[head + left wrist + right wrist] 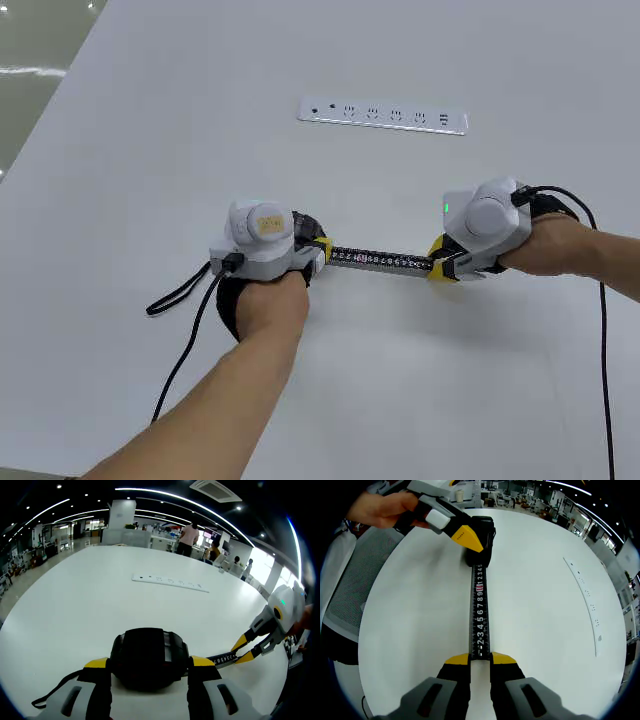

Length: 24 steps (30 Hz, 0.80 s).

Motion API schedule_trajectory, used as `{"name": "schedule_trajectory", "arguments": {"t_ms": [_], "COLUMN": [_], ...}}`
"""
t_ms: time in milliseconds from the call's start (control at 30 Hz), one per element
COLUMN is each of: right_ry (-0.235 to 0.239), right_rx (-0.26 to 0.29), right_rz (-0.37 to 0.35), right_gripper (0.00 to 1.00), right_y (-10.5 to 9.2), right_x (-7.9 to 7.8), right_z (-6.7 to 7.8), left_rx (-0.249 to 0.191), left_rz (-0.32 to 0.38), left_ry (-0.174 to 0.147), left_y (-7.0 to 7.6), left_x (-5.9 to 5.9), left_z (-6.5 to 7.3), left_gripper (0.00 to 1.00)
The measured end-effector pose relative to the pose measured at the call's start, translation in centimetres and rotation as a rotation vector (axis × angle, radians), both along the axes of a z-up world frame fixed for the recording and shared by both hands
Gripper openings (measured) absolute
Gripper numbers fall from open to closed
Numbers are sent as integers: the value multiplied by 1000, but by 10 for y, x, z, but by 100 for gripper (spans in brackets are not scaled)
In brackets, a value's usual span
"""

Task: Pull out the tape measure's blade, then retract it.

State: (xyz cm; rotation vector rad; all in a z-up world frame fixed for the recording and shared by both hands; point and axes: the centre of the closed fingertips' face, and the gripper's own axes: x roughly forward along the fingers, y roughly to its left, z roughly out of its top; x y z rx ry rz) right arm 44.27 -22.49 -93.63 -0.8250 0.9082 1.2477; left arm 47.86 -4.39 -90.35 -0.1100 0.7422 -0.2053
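A black tape measure case (148, 657) sits between the yellow-tipped jaws of my left gripper (150, 666), which is shut on it. In the head view the case (308, 228) peeks out beside that gripper (312, 256). The black blade (380, 261) with white numbers runs rightward to my right gripper (440, 264). In the right gripper view the blade (480, 610) stretches from the case (481, 535) to my right gripper (480, 658), shut on the blade's end. A black wrist strap (180, 293) trails left of the case.
A white power strip (383, 115) lies farther back on the white table (330, 390). Black cables (604, 330) hang from both grippers. People stand far off behind the table's far edge in the left gripper view.
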Motion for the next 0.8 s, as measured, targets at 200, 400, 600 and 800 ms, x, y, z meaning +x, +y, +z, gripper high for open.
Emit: {"name": "schedule_trajectory", "arguments": {"t_ms": [200, 400, 600, 800], "right_ry": [-4, -13, -21, -23], "right_rx": [13, 24, 29, 30], "right_rz": [-2, 4, 5, 6], "right_gripper": [13, 13, 13, 13], "right_y": [11, 20, 26, 29], "right_x": [1, 5, 7, 7], "right_z": [0, -2, -2, -2], "left_rx": [0, 0, -1, 0], "left_rz": [0, 1, 4, 3], "left_ry": [-2, -1, -3, -3], "left_y": [0, 0, 0, 0], "left_x": [1, 1, 1, 2], "left_z": [-1, -2, -2, -2], "left_gripper": [58, 58, 58, 58]}}
